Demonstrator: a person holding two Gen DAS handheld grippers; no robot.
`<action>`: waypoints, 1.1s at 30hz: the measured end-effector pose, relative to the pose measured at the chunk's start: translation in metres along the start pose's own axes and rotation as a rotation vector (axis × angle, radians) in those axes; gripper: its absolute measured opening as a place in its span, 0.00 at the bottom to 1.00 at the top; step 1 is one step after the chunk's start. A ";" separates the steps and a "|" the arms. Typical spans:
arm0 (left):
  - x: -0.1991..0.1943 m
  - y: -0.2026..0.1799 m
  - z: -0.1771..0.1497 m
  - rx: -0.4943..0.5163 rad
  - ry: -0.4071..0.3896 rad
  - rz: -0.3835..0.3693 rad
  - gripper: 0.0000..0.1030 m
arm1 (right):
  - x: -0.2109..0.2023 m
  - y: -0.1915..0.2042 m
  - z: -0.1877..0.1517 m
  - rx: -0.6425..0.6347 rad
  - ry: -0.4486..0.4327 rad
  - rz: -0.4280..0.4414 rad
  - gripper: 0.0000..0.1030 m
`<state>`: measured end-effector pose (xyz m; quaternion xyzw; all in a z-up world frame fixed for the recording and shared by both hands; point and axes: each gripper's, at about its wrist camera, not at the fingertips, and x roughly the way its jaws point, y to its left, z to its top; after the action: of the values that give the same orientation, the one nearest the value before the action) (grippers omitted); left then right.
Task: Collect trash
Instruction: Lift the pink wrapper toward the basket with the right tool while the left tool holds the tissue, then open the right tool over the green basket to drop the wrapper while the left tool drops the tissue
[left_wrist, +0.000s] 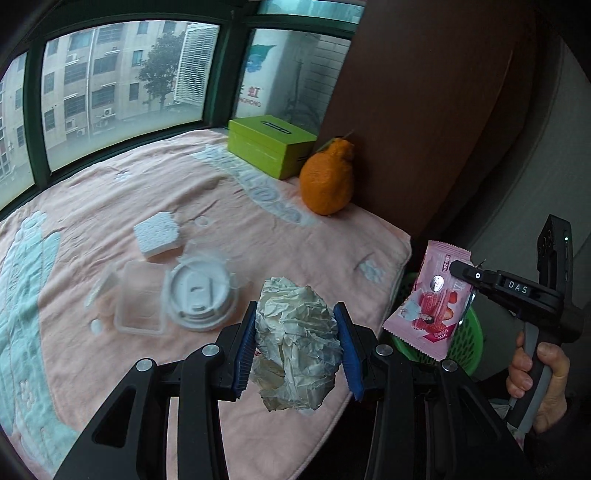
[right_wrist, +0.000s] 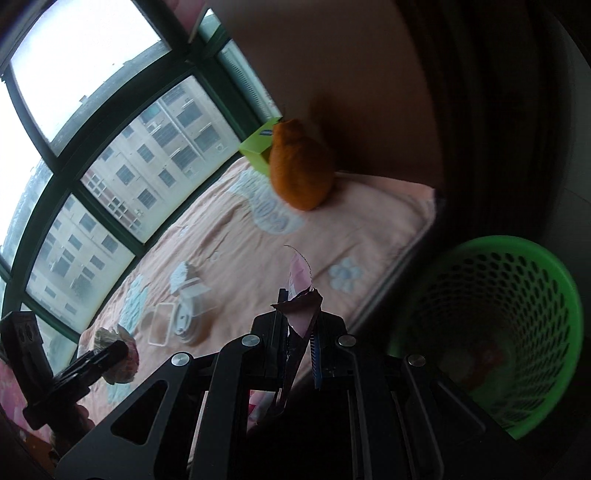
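**Holding trash in both hand-held grippers by the green basket**

Holding a crumpled paper wad (left_wrist: 297, 343), the left hand-held gripper (left_wrist: 298, 349) has its blue pads clamped on both sides of it, above the near edge of the pink blanket (left_wrist: 110, 206). At 3 o'clock in the left wrist view, the right hand-held gripper (left_wrist: 466, 274) is pinched together on a pink snack wrapper (left_wrist: 430, 299), w/ a hand (left_wrist: 537, 384) on its grip. The wrapper hangs off the blanket's edge, above the green basket (right_wrist: 517, 317), which sits at 4 o'clock in the right wrist view.

Still on the blanket, approx. 9 o'clock from the wad: white cup lid (left_wrist: 199, 291), clear plastic container (left_wrist: 138, 302), white foam block (left_wrist: 159, 236). At 12 o'clock, near the window: an orange fruit (left_wrist: 327, 181) just beside a green box (left_wrist: 269, 144).
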<state>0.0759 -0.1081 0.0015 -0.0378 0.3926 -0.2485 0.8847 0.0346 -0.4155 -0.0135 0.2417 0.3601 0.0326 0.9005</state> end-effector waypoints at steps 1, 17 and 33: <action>0.004 -0.009 0.001 0.012 0.004 -0.011 0.38 | -0.005 -0.012 -0.001 0.009 -0.005 -0.026 0.11; 0.049 -0.117 0.011 0.179 0.063 -0.117 0.38 | -0.034 -0.135 -0.024 0.112 -0.009 -0.297 0.19; 0.116 -0.206 -0.008 0.265 0.208 -0.238 0.38 | -0.072 -0.165 -0.046 0.168 -0.079 -0.276 0.47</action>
<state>0.0521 -0.3412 -0.0287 0.0588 0.4387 -0.4032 0.8009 -0.0680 -0.5587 -0.0727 0.2655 0.3557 -0.1311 0.8864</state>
